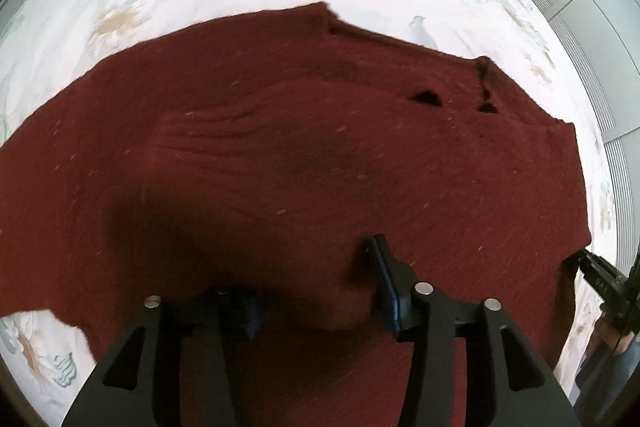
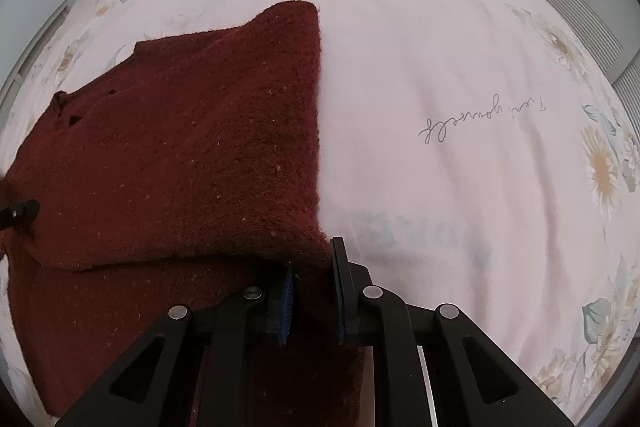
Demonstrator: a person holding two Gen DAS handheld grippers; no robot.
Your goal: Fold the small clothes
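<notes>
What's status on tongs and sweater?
Right tongs shut on dark red sweater corner. Left tongs part open over sweater, grip unclear. Sweater partly folded on floral bedsheet. Nothing in the way.

black left tongs [image 1: 316,291], black right tongs [image 2: 312,291], blue pads [image 2: 286,297], round silver screws [image 2: 372,292]

We cannot see the left gripper's [image 1: 316,291] left finger clearly; it is dark and smeared against the red sweater [image 1: 280,155]. The whole left wrist view is motion-blurred. The sweater runs off the left wrist picture's left and bottom edges. Its fabric hides the gap between the right gripper's [image 2: 312,291] fingers. The bedsheet's [image 2: 460,47] handwritten script is illegible to us.
</notes>
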